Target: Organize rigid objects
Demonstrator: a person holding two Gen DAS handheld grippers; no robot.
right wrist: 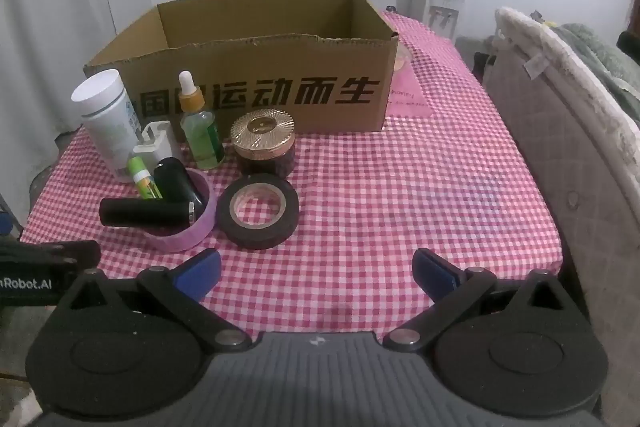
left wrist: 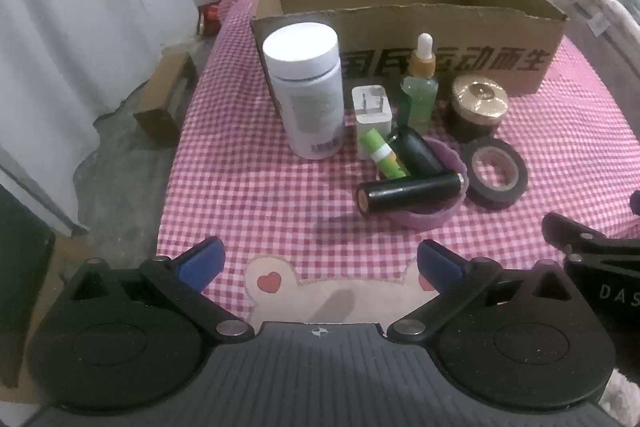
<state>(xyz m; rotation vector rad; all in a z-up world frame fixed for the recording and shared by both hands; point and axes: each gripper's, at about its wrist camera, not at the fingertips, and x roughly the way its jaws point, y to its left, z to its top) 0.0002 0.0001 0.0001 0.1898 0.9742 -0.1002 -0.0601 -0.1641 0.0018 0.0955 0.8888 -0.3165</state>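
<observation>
With both my left gripper (left wrist: 320,261) and right gripper (right wrist: 316,271) spread wide and empty, I see the black tape roll (right wrist: 258,211) lying flat nearest, ahead-left of the right one, the cardboard box (right wrist: 256,95) beyond.

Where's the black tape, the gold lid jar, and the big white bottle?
black tape (right wrist: 258,211), right wrist view, on its near rim
gold lid jar (right wrist: 263,131), right wrist view, on the lid
big white bottle (left wrist: 310,95), left wrist view, on its label
</observation>
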